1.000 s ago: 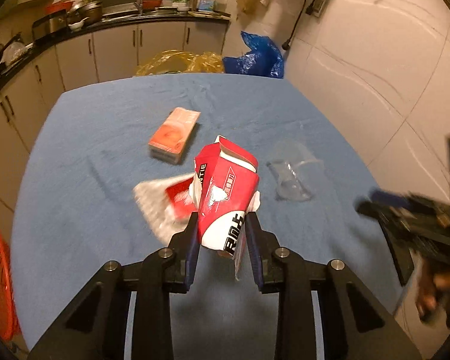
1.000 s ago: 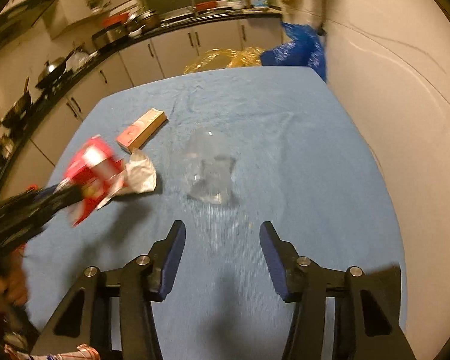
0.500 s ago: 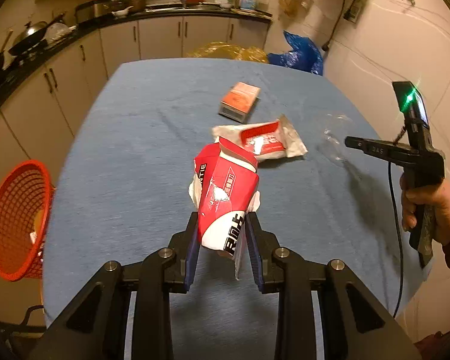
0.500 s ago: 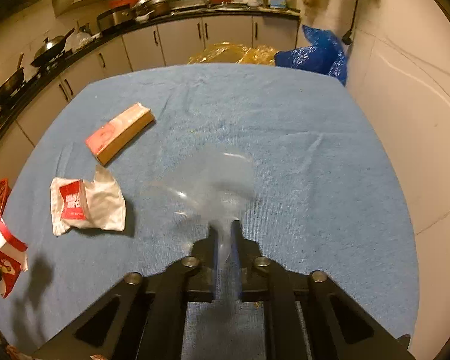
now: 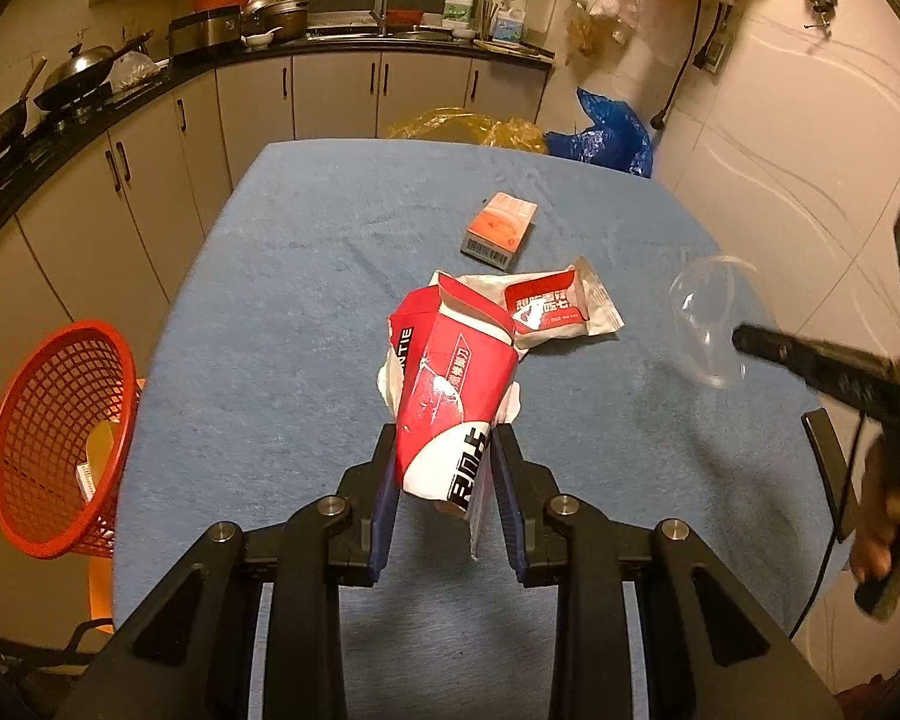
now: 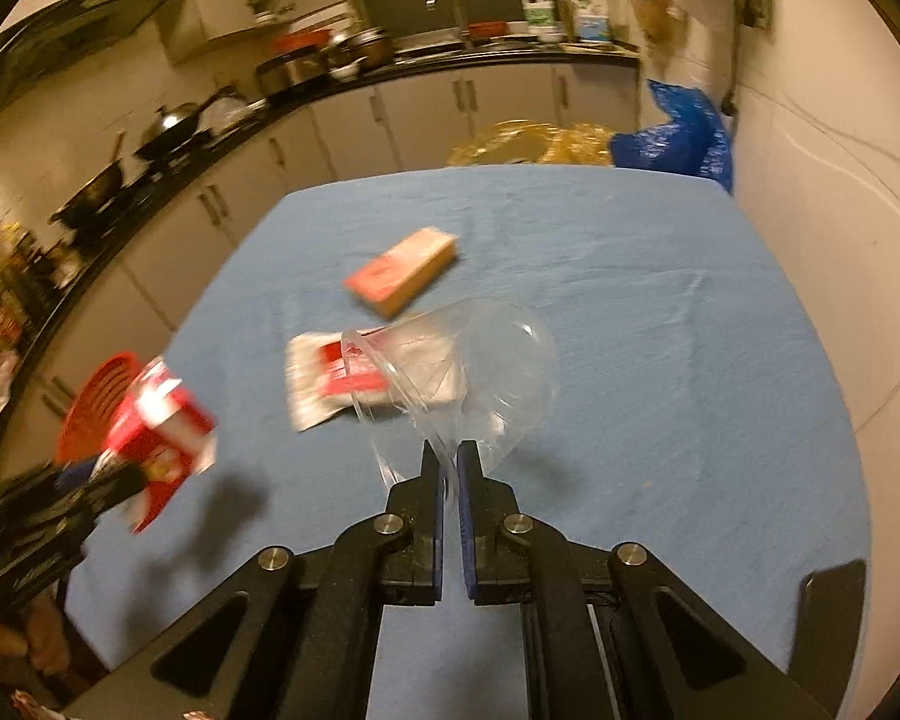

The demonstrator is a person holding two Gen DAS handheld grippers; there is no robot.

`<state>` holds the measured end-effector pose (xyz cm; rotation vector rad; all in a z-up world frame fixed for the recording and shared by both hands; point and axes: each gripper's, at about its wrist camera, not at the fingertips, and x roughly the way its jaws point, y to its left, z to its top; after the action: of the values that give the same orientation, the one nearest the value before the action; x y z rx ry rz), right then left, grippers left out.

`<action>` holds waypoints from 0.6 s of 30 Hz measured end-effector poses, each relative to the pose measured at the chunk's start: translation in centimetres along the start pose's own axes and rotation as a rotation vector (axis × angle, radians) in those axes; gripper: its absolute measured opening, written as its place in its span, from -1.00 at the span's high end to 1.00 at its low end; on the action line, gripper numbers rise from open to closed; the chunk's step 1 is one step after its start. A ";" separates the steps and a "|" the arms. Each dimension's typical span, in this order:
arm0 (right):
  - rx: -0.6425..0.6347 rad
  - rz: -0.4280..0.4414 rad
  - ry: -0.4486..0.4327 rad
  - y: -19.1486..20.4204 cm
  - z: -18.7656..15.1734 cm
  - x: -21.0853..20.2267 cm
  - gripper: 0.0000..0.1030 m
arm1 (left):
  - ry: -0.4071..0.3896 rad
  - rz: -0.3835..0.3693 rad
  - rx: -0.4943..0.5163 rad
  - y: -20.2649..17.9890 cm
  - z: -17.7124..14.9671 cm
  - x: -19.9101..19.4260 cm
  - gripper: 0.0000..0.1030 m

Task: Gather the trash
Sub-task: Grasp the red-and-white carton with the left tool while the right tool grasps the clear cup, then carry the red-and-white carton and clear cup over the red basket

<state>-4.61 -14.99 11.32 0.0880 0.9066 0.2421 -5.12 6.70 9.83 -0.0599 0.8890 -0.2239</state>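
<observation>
Left gripper (image 5: pixel 444 480), bottom centre of the left wrist view, clamps the crumpled red carton (image 5: pixel 450 384) by its lower end, so the torn open top sticks up clear of the blue table (image 5: pixel 282 276) for carrying. Right gripper (image 6: pixel 448 468) is closed tight on the thin rim of the clear plastic cup (image 6: pixel 480 372); pinching the wall edge looks like the only secure hold on something that flimsy, and the cup hangs tilted, mouth to the left, above the cloth. Both items are lifted off the table, not resting.

Still lying on the table mid-frame: the white and red wrapper (image 5: pixel 552 306) flat just behind the carton, and the orange box (image 5: pixel 501 228) further up. Red basket (image 5: pixel 60 438) sits at the left edge of the frame beside the table, already holding some packaging, likely the drop target. Judged step: carry both held pieces left to the basket; two pieces remain
</observation>
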 end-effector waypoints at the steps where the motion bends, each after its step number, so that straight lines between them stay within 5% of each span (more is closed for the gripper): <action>1: -0.007 0.011 0.004 0.8 -0.3 -0.1 0.91 | -0.003 0.000 0.001 0.2 0.0 -0.1 0.45; 18: -0.081 0.081 -0.005 8.3 -1.0 -1.4 0.91 | -0.042 0.007 -0.006 3.6 -0.9 -3.6 0.45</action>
<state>-7.62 -7.35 13.21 0.0502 0.8886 0.3541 -7.38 11.04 11.44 -0.0671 0.8482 -0.2131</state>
